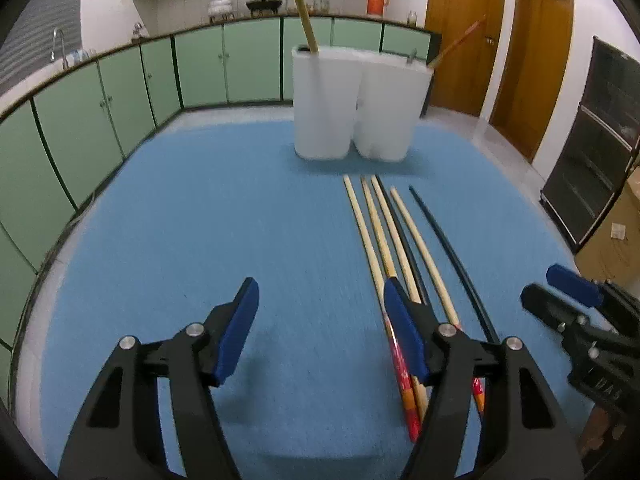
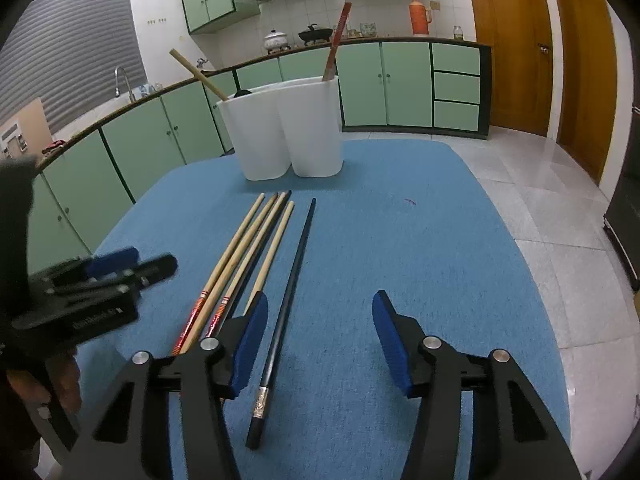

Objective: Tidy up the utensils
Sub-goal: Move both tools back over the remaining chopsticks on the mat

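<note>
Blue-covered counter [image 2: 400,240] carries a white two-compartment plastic holder [image 2: 286,130] at the far side, one stick upright in each compartment. Loose bamboo and black chopsticks [image 2: 256,248] lie side by side near the holder's front. Left tool [image 1: 320,328] and right tool [image 2: 320,336] both released, gripping nothing.

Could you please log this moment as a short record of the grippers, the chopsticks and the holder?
left gripper: open, empty, above the blue cloth
right gripper: open, empty
loose chopsticks: six lying side by side on the cloth, four wooden, two black
black chopstick: rightmost of the row, lying between the right gripper's fingers
white holder: two compartments, upright, beyond the row
in holder: wooden chopstick in the left compartment, red-ended chopstick in the right
</note>
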`<state>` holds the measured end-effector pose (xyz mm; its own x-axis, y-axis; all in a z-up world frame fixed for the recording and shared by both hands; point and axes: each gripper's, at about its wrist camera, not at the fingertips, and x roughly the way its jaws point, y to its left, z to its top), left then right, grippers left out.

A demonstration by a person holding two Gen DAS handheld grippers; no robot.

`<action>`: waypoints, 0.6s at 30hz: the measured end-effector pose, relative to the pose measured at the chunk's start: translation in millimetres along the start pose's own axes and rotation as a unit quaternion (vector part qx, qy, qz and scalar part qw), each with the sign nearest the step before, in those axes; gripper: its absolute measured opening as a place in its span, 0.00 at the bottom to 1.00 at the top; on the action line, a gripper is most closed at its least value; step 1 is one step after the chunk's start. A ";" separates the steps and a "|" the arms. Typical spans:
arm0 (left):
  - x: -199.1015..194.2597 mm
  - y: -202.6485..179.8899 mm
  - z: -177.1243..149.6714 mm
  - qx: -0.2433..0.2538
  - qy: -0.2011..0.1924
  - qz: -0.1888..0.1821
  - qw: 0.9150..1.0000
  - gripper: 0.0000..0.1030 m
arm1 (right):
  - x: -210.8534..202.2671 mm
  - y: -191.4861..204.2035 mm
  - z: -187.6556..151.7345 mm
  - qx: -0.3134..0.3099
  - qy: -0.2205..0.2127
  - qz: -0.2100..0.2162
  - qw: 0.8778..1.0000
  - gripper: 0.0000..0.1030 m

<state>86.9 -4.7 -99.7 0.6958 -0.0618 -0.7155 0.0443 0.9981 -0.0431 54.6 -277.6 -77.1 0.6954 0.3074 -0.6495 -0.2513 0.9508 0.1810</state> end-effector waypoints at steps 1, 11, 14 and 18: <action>2.1 -0.3 -2.1 -0.001 0.008 -0.005 1.000 0.58 | -0.5 -0.9 0.1 0.001 0.000 0.000 1.000 0.51; 18.3 -11.6 -6.0 -0.002 0.042 -0.025 0.999 0.54 | 1.8 -10.2 0.6 0.007 0.004 -0.002 1.000 0.51; 21.5 -14.7 -5.0 0.000 0.047 -0.024 0.999 0.54 | 2.4 -11.4 0.6 0.008 0.004 -0.003 1.000 0.51; 24.8 -17.4 -2.6 0.001 0.050 -0.022 0.999 0.54 | 3.7 -11.8 1.1 0.008 0.006 -0.002 1.000 0.51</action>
<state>101.5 -23.6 -118.5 0.6185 -0.1059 -0.7786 0.0759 0.9943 -0.0750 60.9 -287.7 -80.9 0.6881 0.3031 -0.6593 -0.2381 0.9526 0.1895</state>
